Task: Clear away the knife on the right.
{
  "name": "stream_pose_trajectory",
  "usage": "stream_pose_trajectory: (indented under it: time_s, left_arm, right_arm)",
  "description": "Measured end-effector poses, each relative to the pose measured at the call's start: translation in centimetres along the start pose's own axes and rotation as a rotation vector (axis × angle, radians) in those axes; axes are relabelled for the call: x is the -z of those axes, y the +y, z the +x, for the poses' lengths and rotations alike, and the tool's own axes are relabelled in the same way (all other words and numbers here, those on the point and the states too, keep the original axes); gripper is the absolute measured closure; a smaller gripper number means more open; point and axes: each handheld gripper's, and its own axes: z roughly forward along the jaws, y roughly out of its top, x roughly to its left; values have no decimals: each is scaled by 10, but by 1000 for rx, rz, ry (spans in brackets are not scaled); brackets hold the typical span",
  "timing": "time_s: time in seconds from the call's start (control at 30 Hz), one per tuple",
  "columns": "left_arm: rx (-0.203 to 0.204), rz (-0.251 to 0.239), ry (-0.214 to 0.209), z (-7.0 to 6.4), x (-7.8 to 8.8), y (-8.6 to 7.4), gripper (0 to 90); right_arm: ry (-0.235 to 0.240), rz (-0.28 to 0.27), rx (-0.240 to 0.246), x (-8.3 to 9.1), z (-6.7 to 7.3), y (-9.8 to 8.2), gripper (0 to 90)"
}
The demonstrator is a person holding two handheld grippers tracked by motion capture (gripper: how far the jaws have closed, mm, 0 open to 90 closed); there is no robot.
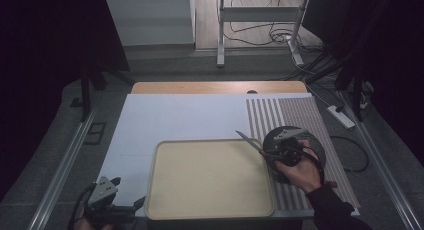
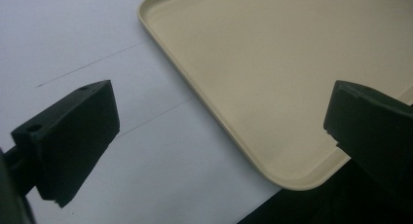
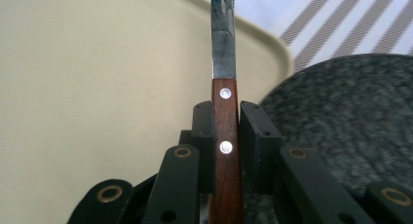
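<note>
Between the two black jaws of the right gripper point(image 3: 225, 136) stands a knife point(image 3: 225, 87), clamped by its wooden handle. Both pads press flat against the sides of that handle, one on each side, so the jaws are nearly closed with only the handle's width between them. Two silver rivets show on the handle's face, one level with the jaw tips and one lower, down between the pads. The steel blade runs on past the tips, away from the gripper.

Seen from above, the right gripper point(image 1: 281, 152) is held in the person's right hand point(image 1: 300, 167) at the right side of the table, over the left edge of a dark round plate point(image 1: 312, 140) that lies on a striped mat point(image 1: 295, 112). The knife point(image 1: 249, 141) points left and far, with its tip above the far right corner of the tray point(image 1: 210, 177), whose rim it crosses. The tray is beige and sits at the near middle on a white sheet point(image 1: 170, 115).

At the near left corner the left gripper point(image 1: 112, 202) rests low by the tray's near left corner. Its jaws stand wide apart with nothing between them; in its own view the tray point(image 2: 272, 78) corner and the white sheet point(image 2: 73, 34) lie beyond them.
</note>
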Motion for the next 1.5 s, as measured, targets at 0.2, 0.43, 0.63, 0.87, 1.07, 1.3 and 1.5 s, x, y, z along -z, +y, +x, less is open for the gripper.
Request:
stream_pose_trajectory:
  time_s: [0.2, 0.43, 0.63, 0.87, 1.07, 1.3, 1.5]
  left_arm:
    - [-2, 1, 0, 0, 0, 0, 0]
    - [-3, 2, 0, 0, -1, 0, 0]
    - [-4, 4, 1, 0, -1, 0, 0]
    - [-8, 7, 1, 0, -1, 0, 0]
    - [-8, 6, 0, -1, -1, 0, 0]
    - [-8, 10, 1, 0, -1, 1, 0]
    - [-9, 11, 2, -1, -1, 1, 0]
  right_arm:
    - [12, 3, 36, -2, 16, -2, 777]
    - [47, 31, 75, -12, 34, -4, 777]
    - [70, 49, 96, -20, 48, -5, 777]
    - [73, 92, 133, -33, 61, -7, 777]
    - [66, 152, 134, -41, 61, -12, 774]
    - [83, 103, 124, -35, 55, -5, 599]
    - [115, 84, 172, -33, 56, 4, 729]
